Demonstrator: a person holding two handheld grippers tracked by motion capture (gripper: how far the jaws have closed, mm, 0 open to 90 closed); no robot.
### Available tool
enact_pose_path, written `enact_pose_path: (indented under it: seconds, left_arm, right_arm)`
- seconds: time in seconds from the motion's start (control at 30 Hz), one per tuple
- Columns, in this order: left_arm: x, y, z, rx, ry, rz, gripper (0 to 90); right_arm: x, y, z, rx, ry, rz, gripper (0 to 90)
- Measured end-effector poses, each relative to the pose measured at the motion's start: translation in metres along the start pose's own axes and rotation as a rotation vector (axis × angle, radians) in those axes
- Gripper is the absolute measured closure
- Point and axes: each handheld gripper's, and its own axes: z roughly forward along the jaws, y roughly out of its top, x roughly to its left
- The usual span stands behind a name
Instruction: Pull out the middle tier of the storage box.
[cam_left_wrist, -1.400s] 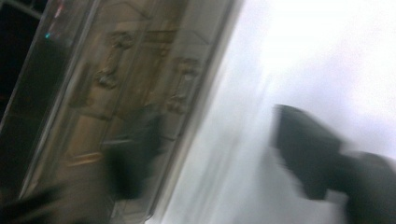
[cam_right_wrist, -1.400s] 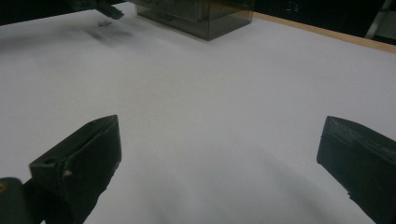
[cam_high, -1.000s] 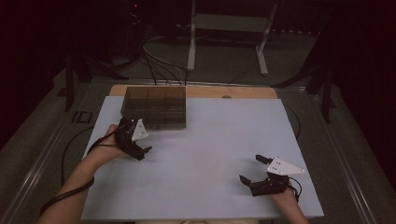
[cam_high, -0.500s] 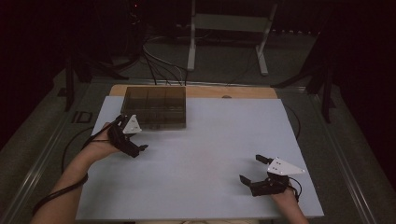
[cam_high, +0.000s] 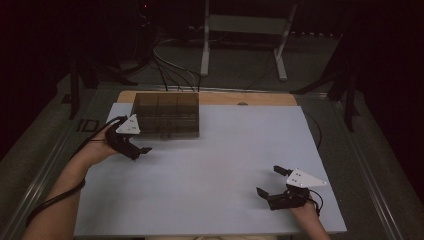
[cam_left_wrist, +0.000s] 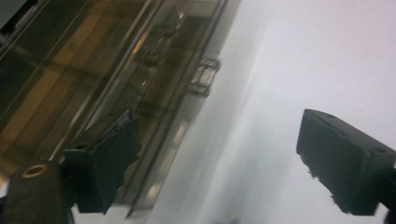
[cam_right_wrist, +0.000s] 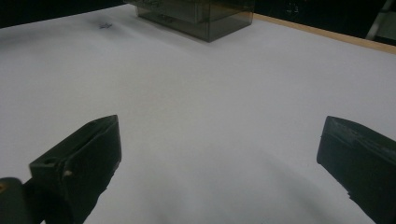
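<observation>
The dark translucent plastic compartment box (cam_high: 166, 114) sits at the far left of the desk, on the far edge of the pale white sheet (cam_high: 225, 165) that covers the wooden desk top (cam_high: 250, 98); its inner dividers form several compartments, and no label or writing on it is legible. The left gripper (cam_high: 136, 148) is just beside the box's near left corner, jaws apart with nothing between them; they have just been closing slightly. In the left gripper view the box wall (cam_left_wrist: 116, 70) lies close behind one jaw, apart from it. The right gripper (cam_high: 272, 181) rests near the near right corner of the desk, well apart from the box, jaws wide and empty over bare sheet (cam_right_wrist: 210, 93). A faint small pen mark (cam_right_wrist: 105, 25) shows on the sheet near the box (cam_right_wrist: 196, 14). Beyond the desk's far edge stand a metal stand (cam_high: 245, 30) and loose cables (cam_high: 170, 70).
</observation>
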Motion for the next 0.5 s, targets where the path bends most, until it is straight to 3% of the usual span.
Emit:
enact_pose_path:
  seconds: [0.03, 0.1, 0.27, 0.33, 0.5]
  left_arm:
    - [0.003, 0.000, 0.000, 0.004, -0.026, -0.054, 14.3]
    - [0.008, 0.000, -0.001, 0.004, -0.041, -0.086, 15.8]
    - [0.015, 0.000, -0.002, -0.009, -0.040, -0.086, 19.0]
    - [0.018, -0.001, 0.000, 0.006, -0.030, -0.077, 19.0]
    - [0.022, -0.004, 0.007, 0.061, -0.027, -0.042, 30.8]
  right_arm:
    - [0.000, 0.000, 0.000, 0.000, 0.000, 0.001, 0.1]
    - [0.000, 0.000, 0.000, 0.002, 0.001, 0.001, 0.0]
    - [0.000, 0.000, 0.000, 0.002, 0.003, 0.004, 0.0]
    - [0.000, 0.000, 0.000, 0.001, 0.003, 0.004, 0.0]
    - [-0.001, 0.000, 0.000, 0.002, 0.004, 0.008, 0.0]
